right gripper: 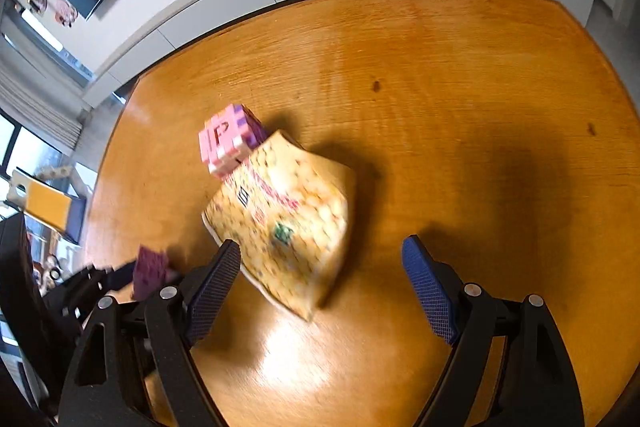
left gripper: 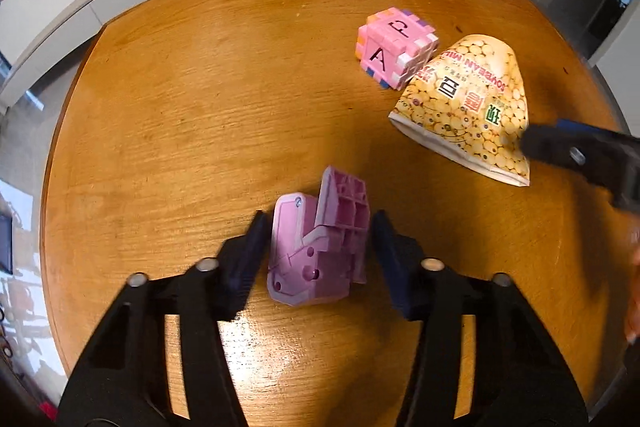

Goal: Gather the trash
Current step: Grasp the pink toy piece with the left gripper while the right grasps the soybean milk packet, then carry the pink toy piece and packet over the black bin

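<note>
Left gripper (left gripper: 318, 255) wide, jaws flanking purple plastic piece (left gripper: 318, 247) on wooden table (left gripper: 180, 115). Right gripper (right gripper: 322, 283) wide over soybean milk bag (right gripper: 288, 223), print "SOYBEAN MILK". Foam cube (left gripper: 394, 53), letters "A", "P", touches bag.

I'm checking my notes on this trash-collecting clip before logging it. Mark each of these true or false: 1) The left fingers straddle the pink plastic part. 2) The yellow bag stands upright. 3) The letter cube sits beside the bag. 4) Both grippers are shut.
1) The left gripper has its fingers on either side of the pink moulded plastic part: true.
2) The yellow soybean-print paper bag stands upright: false, it lies on its side on the round wooden table.
3) The pink foam letter cube sits right beside the bag: true.
4) Both grippers are shut: false, the left and the right gripper are both open.
</note>
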The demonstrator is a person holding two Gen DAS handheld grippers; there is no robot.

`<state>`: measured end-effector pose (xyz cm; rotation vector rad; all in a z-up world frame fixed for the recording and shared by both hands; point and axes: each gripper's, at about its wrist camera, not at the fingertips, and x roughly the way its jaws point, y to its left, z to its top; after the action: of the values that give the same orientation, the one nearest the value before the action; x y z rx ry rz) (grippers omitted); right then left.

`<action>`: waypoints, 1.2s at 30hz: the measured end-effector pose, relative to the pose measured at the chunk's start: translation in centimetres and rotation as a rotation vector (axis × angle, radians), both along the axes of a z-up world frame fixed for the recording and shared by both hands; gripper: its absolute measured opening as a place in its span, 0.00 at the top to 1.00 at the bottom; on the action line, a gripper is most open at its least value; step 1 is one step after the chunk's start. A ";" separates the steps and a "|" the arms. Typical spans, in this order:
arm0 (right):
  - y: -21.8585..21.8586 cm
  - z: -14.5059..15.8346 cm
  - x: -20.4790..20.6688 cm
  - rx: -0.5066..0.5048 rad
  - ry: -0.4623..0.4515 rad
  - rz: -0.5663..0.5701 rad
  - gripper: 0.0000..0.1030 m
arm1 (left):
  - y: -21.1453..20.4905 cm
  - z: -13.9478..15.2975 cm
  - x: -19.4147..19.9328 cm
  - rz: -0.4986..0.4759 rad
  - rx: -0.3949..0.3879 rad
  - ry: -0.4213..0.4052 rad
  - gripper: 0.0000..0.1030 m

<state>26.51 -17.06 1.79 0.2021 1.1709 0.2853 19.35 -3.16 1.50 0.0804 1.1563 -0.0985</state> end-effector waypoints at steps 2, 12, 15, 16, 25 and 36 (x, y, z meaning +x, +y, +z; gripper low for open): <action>0.5 -0.5 0.4 0.002 0.012 0.006 0.19 | 0.0 0.1 0.0 -0.015 -0.004 -0.002 0.55; 1.9 0.9 -1.3 0.095 -0.002 0.093 0.81 | 1.5 -0.5 -0.3 -0.021 -0.033 0.007 0.55; 1.6 2.7 -3.2 0.079 -0.044 0.103 0.89 | 1.6 -0.5 -0.8 -0.020 -0.049 0.013 0.55; 1.7 3.1 -3.5 0.069 -0.056 0.109 0.89 | 1.7 -0.4 -1.1 -0.020 -0.062 0.014 0.55; -1.3 6.9 -9.7 0.030 -0.132 0.116 0.89 | 0.4 2.2 -4.8 -0.060 -0.103 -0.013 0.56; -10.7 9.5 -19.8 0.019 -0.181 -0.007 0.89 | -7.4 6.6 -12.5 -0.209 -0.115 -0.076 0.56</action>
<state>6.66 -27.76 11.30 0.1933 0.9885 0.3023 6.84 -10.55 8.14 0.1022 1.0615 -0.3439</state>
